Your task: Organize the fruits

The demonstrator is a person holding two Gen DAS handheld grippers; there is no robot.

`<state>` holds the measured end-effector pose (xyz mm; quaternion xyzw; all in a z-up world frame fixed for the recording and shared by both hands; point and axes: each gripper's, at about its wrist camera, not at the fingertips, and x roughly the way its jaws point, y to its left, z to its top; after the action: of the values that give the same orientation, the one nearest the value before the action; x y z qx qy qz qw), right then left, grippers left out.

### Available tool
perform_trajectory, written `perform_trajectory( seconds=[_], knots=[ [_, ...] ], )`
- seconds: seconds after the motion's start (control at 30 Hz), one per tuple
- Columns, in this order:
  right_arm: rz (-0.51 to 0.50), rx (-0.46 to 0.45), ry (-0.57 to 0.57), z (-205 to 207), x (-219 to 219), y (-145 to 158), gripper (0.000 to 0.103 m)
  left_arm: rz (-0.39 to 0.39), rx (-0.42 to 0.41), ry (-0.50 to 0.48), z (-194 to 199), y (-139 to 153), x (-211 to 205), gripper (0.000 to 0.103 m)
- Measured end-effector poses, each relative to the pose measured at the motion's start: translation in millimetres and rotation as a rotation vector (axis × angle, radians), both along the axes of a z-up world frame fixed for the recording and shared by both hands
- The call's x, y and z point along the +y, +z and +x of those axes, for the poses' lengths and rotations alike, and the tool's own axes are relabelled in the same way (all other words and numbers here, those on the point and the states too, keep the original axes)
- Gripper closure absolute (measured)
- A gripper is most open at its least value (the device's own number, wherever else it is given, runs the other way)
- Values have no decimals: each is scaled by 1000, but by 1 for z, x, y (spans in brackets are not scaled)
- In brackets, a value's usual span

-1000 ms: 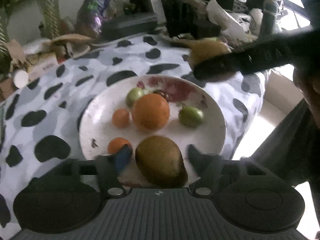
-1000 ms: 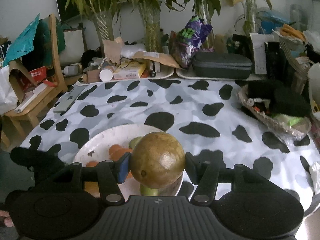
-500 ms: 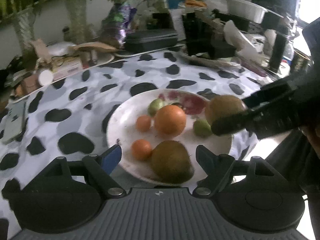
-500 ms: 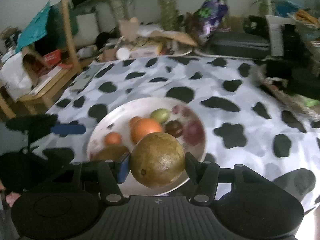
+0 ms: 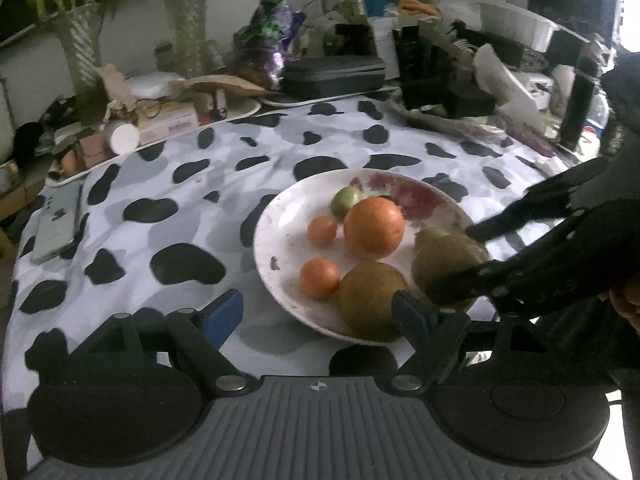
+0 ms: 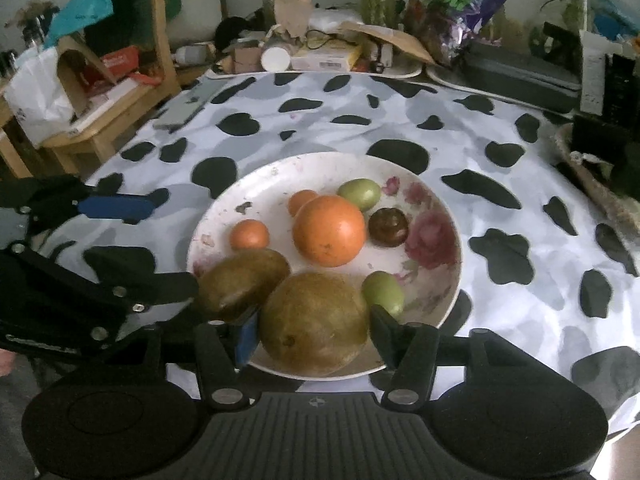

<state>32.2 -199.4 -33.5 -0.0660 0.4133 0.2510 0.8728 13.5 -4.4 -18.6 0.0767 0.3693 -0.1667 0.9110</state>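
With the right claw (image 6: 314, 330) gripping the brown fruit (image 6: 314, 322) at the plate's (image 6: 448, 256) six o'clock — left claw (image 5: 318, 312) wide, empty — we should lower it fully before letting go.

Phone (image 5: 56, 224) (table edge), black case (image 5: 334, 76), vases (image 5: 82, 44)

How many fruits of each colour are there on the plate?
Orange: 3
Green: 2
Brown: 2
Dark purple: 1
Total: 8
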Motion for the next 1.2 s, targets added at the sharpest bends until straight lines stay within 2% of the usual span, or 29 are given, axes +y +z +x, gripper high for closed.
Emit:
perform_trajectory(
  seconds=[0.03,0.07,0.1,0.37,0.6,0.9,1.2],
  knots=[
    [-6,-28,-14,-2,-1,3,12,-6,1,12,-2,0,2,22],
    [-6,-46,-20,-3,-3,5,1,-9,4,22,-3,1,3,22],
    [1,-53,-26,-4,-5,6,0,-11,8,34,-4,2,4,22],
    [-75,-42,-103,-21,-7,4,0,-5,13,99,-13,6,7,22],
    [-130,12,-193,-32,-10,-4,0,3,55,160,-16,3,13,22],
    [-191,43,-236,-33,-11,-9,0,27,99,184,-12,-2,10,22],
    [-209,68,-260,-29,-15,-12,0,39,155,157,-8,-10,3,22]
  ],
)
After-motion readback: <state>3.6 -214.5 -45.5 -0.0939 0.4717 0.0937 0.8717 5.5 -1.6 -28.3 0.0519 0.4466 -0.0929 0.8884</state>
